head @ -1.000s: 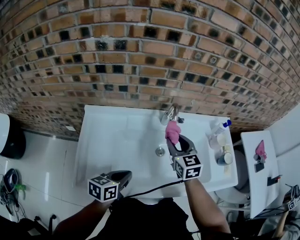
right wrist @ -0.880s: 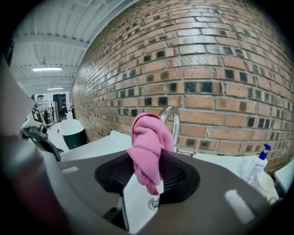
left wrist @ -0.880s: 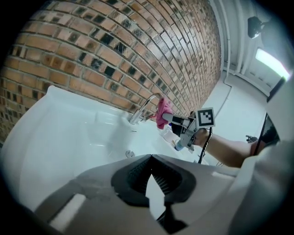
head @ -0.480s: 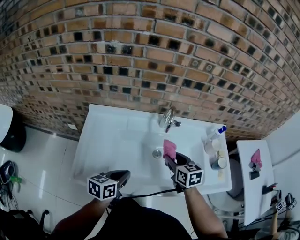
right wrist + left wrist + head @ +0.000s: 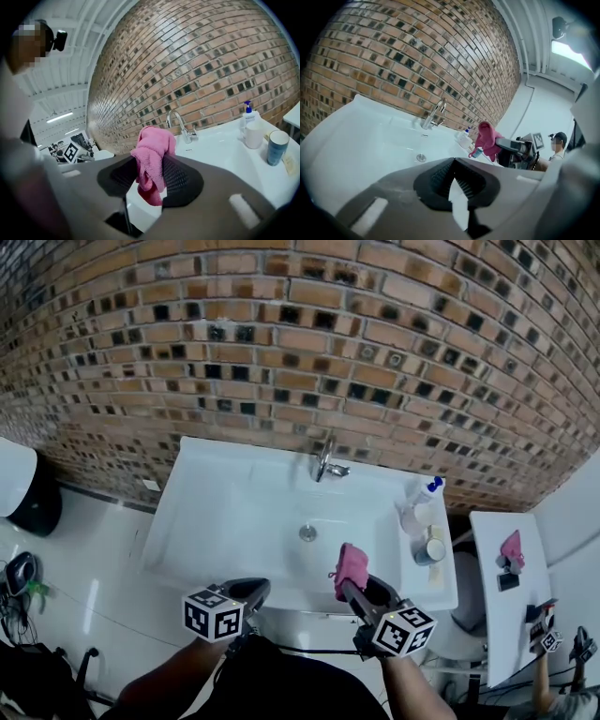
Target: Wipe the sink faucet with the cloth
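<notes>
The right gripper (image 5: pixel 150 180) pinches the pink cloth (image 5: pixel 152 150) between its pads, the cloth bunched above and hanging below them. It is over the front rim of the sink (image 5: pixel 234 521), well apart from the faucet (image 5: pixel 325 460) at the back rim. The left gripper (image 5: pixel 452 176) has its jaws pressed together on nothing, near the front rim. A bottle (image 5: pixel 427 491) and 2 cups (image 5: pixel 413 519) stand at the sink's right.

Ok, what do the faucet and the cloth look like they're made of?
The faucet looks like polished chromed metal, given its bright shine. The cloth is soft pink fabric, probably microfibre or terry, judging by its fine ribbed texture and limp folds.
</notes>
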`<control>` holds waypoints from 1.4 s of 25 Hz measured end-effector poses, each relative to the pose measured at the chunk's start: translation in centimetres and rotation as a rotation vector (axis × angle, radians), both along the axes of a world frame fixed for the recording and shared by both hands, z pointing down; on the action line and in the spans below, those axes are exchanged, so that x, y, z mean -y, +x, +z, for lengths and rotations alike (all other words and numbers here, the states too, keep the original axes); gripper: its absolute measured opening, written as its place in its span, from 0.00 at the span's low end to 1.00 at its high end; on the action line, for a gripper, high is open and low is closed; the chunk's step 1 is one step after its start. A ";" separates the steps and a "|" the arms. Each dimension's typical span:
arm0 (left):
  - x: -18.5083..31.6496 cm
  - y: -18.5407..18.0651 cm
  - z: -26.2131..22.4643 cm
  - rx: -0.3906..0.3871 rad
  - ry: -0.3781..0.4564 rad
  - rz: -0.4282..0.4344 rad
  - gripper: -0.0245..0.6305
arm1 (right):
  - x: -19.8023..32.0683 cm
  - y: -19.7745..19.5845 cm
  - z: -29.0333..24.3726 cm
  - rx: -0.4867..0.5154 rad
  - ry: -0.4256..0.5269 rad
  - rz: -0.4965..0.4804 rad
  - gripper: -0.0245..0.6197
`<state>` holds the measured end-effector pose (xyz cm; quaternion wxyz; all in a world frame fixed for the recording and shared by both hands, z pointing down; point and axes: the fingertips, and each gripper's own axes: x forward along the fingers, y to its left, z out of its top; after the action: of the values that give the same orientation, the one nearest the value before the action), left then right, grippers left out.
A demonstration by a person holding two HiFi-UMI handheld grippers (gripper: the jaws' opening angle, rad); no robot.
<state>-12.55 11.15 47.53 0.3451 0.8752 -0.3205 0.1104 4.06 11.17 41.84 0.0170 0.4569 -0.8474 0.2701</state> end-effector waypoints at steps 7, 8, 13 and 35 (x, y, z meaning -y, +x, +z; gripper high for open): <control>-2.6 -0.5 -0.1 0.037 0.020 -0.055 0.05 | -7.2 1.7 0.5 -0.001 -0.015 -0.013 0.28; -2.9 -0.6 -0.1 0.040 0.022 -0.059 0.05 | -7.8 2.2 0.7 0.003 -0.019 -0.002 0.28; -3.4 -1.3 -0.5 0.013 0.010 -0.119 0.05 | -9.9 3.2 1.1 0.049 -0.035 0.017 0.27; -6.9 2.4 -0.2 0.046 0.021 -0.022 0.05 | -13.3 3.1 1.4 0.011 0.002 -0.007 0.26</control>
<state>-10.17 18.05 47.34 0.3295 0.8725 -0.3390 0.1235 7.20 24.45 43.23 0.0129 0.4524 -0.8494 0.2714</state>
